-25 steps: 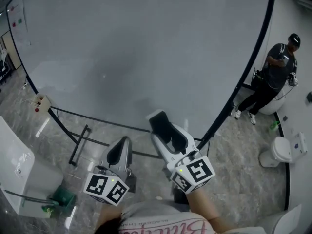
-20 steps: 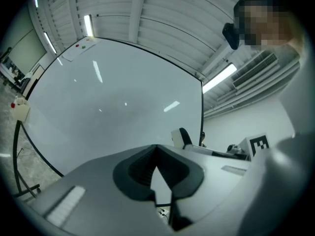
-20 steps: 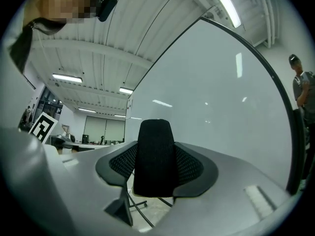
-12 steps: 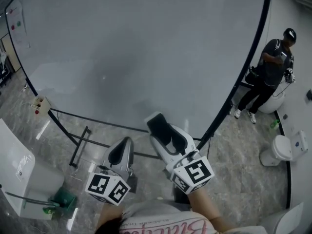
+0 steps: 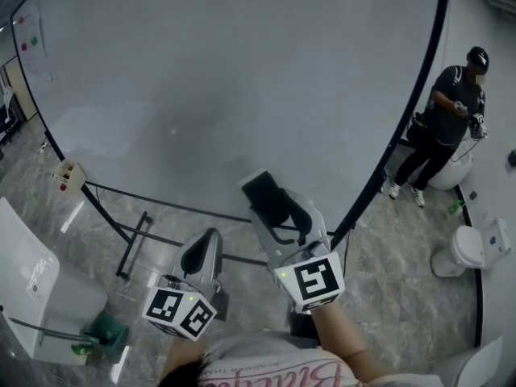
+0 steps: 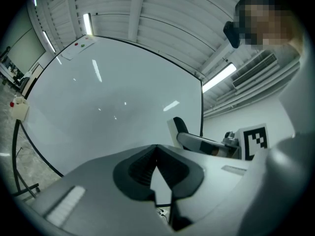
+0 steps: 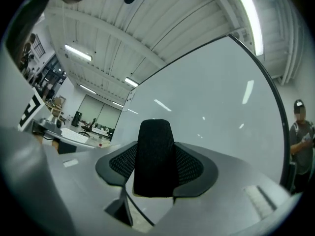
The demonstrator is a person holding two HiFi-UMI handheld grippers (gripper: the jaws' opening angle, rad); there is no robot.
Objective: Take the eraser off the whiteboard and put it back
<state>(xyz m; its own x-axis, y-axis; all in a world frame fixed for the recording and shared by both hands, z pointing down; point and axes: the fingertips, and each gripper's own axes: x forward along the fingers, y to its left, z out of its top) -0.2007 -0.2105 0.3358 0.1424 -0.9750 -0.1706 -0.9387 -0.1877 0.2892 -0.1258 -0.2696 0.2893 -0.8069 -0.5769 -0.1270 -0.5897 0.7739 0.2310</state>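
One eraser [image 7: 154, 154], black felt face over a pale block, is clamped upright between the spread jaws of the right gripper [image 5: 284, 226]. It sits before the lower part of the whiteboard [image 5: 242, 79]; whether felt meets board cannot be told. Handling, by judgement: light, stiff body, soft compressible felt, not fragile, unlikely to slip on ribbed pads. Best hold: across both long sides, mid-length, as now. Left gripper [image 6: 156, 176]: jaws closed together, empty, alongside.

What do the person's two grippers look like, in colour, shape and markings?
Both the left gripper and the right gripper have light grey bodies with black textured pads. Each carries a white cube with black square markers and a green light.
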